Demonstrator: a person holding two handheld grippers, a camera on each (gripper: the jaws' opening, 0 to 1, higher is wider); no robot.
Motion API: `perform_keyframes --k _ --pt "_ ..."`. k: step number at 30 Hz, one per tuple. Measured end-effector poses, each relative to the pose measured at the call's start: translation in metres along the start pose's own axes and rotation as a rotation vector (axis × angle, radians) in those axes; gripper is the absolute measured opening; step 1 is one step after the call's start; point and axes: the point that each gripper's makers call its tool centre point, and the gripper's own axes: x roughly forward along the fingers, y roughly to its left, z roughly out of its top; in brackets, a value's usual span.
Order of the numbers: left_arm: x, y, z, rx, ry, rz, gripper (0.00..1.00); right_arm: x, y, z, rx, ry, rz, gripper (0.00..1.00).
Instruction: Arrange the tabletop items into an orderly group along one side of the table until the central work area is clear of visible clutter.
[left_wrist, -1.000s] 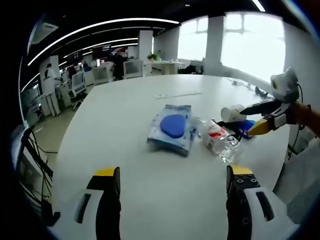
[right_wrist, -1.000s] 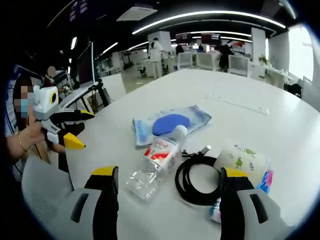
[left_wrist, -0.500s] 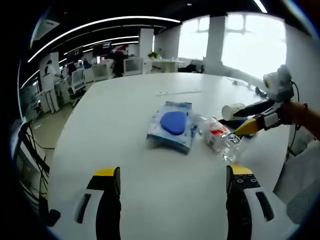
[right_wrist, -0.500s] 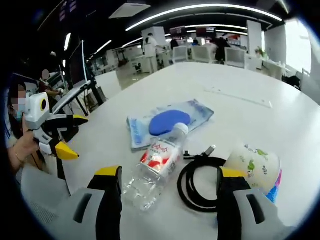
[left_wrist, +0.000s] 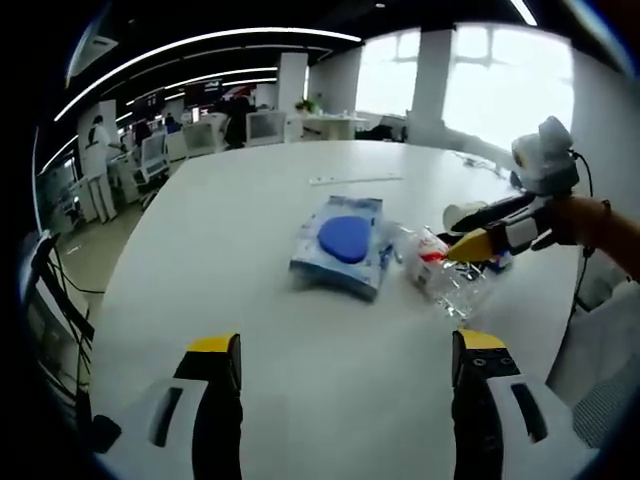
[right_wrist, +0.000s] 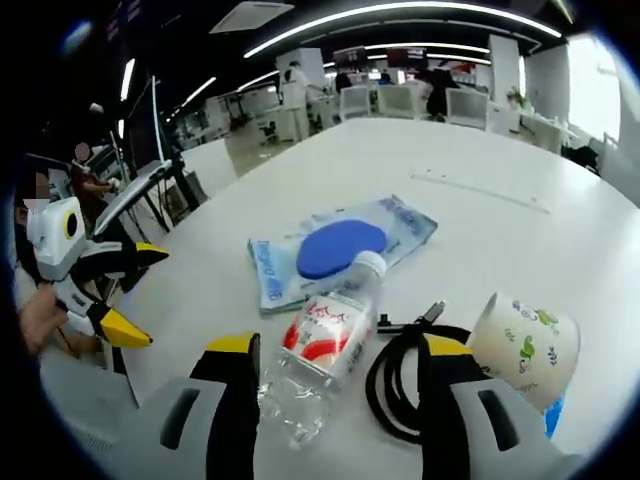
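On the white table lie a blue packet, a clear water bottle with a red label and a paper cup on its side. My left gripper is open over bare table, well short of them. My right gripper comes in from the right and hovers over the bottle's cap end. In the right gripper view the bottle lies between the spread jaws of my right gripper, which is open. Whether they touch it is unclear. A black cable and the cup lie to its right, the packet beyond. My left gripper shows at the left.
A long pale strip lies farther out on the table. Something blue sticks out under the cup. Office desks, chairs and people stand beyond the far edge. A monitor on a stand is off the table's left side.
My right gripper has moved forward and lower over the bottle, and its jaws look a little closer together. My left gripper has barely moved.
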Motion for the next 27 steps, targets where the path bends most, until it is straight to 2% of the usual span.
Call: perform_keyframes --k 4,7,11,15,27 --pt "0.001 -0.001 0.002 -0.005 -0.013 -0.003 0.85 0.008 0.003 -0.001 0.013 0.017 -0.003 0.58" --pt "0.001 -0.003 0.004 -0.013 -0.021 -0.01 0.85 0.012 0.004 -0.002 0.016 0.033 -0.01 0.54" --pt "0.003 -0.005 0.002 -0.004 -0.011 -0.012 0.85 0.016 0.004 -0.001 0.067 0.038 -0.03 0.5" --pt "0.005 -0.007 0.001 -0.013 -0.006 -0.019 0.85 0.022 0.008 -0.003 0.077 0.083 -0.01 0.49" --pt "0.008 -0.013 -0.001 -0.009 0.001 -0.029 0.84 0.035 0.008 -0.013 0.13 0.195 -0.044 0.43"
